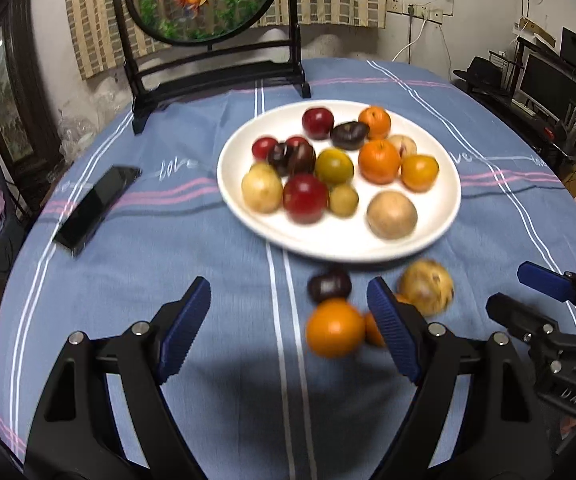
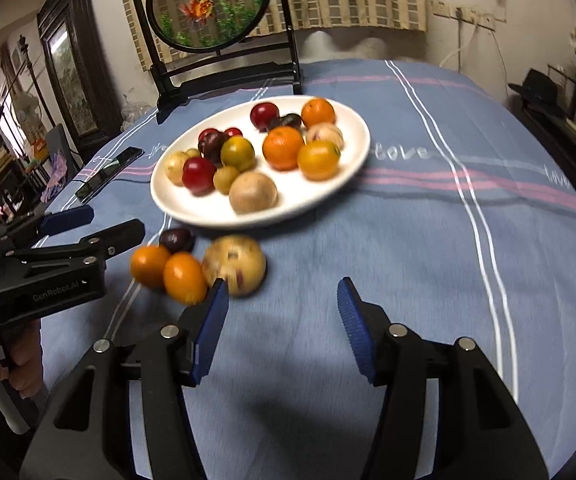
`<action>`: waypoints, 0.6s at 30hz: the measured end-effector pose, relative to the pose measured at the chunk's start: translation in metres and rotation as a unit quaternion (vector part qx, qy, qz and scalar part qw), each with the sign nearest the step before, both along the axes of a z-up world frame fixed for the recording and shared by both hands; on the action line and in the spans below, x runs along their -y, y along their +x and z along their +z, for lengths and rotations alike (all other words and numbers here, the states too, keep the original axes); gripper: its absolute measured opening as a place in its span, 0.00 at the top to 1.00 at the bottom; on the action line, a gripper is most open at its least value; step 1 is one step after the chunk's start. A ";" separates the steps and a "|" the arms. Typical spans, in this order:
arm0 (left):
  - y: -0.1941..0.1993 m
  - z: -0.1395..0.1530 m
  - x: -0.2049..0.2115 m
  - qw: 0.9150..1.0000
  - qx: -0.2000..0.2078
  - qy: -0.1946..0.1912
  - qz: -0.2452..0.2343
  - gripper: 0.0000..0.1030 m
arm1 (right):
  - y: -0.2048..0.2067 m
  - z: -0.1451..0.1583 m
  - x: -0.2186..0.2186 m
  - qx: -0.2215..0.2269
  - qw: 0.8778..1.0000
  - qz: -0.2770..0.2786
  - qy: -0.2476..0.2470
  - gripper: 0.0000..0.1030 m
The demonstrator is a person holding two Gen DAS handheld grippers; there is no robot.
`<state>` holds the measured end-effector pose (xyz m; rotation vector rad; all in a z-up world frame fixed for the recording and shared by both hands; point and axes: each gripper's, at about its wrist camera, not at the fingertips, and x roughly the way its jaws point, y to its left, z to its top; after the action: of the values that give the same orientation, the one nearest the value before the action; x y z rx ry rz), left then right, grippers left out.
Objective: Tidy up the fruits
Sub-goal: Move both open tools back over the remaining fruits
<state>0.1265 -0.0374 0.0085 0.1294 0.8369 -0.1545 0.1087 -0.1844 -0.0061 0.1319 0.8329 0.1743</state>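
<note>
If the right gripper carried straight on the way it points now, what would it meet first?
Most likely bare tablecloth: the right gripper stands open and empty, and the speckled yellow fruit sits just left of its line. Depth is hard to judge.

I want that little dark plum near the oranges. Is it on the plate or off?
Off. The plum lies on the cloth before the plate.

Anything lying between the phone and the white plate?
No: just bare blue striped tablecloth between the phone and the white plate, clearest in the left wrist view.
</note>
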 end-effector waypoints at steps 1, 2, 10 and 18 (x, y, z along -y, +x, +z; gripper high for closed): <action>-0.004 -0.003 -0.001 1.000 -0.002 0.000 -0.001 0.19 | -0.005 -0.003 0.000 -0.003 1.000 -0.001 0.002 0.45; -0.008 -0.006 -0.001 1.000 -0.005 0.003 -0.003 0.18 | -0.010 -0.007 -0.001 -0.008 1.000 -0.002 0.003 0.45; -0.028 -0.028 -0.004 0.999 -0.027 0.016 -0.011 0.18 | -0.023 -0.015 -0.005 -0.020 1.000 0.002 0.005 0.44; -0.018 -0.039 -0.001 0.999 -0.046 0.017 -0.018 0.18 | -0.025 -0.018 -0.010 -0.022 1.000 0.008 -0.004 0.44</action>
<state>0.1088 -0.0368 -0.0300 0.1698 0.9290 -0.1806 0.0834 -0.1743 -0.0242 0.1219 0.8789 0.1832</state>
